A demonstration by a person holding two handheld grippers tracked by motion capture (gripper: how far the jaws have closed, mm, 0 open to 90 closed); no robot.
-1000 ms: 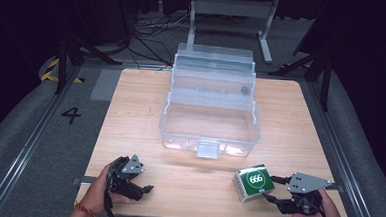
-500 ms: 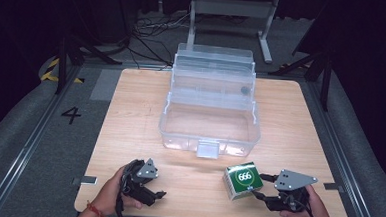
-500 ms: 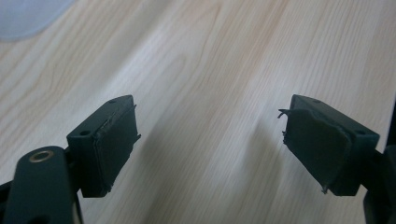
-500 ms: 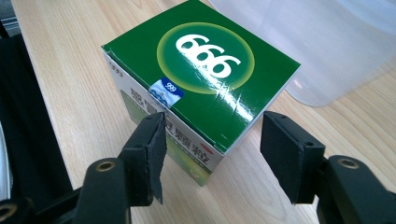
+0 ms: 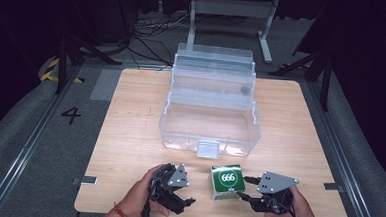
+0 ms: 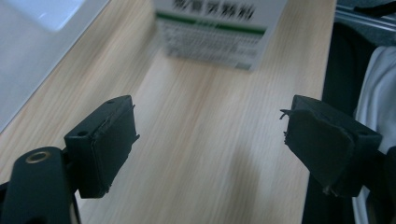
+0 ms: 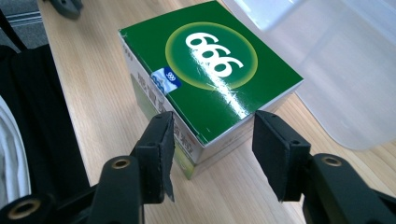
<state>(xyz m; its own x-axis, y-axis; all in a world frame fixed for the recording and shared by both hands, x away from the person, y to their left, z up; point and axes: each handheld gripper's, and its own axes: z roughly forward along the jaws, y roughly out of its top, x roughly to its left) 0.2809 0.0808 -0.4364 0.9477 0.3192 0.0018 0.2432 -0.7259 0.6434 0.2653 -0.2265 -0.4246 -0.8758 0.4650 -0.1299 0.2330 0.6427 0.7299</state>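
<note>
A green box marked 666 [image 5: 227,181] [image 7: 210,70] lies on the wooden table [image 5: 129,135] near its front edge. My right gripper [image 5: 246,190] [image 7: 210,149] reaches at it from the right. Its jaws have just been closing and now stand on either side of the box's near corner, and I see no pad pressing on it. My left gripper [image 5: 186,192] [image 6: 210,140] is left of the box and points at it, open wide with only bare table between its jaws. The box's white side [image 6: 219,28] lies a short way ahead of them.
A large clear plastic case [image 5: 210,114] stands open in the middle of the table, its latch [image 5: 208,149] just behind the green box. The table's front edge runs right under both hands. A metal stand [image 5: 231,10] is on the floor beyond the table.
The left hand has moved right toward the box. The right gripper has moved left, and the green box has shifted left in front of it. The right jaws have narrowed.
</note>
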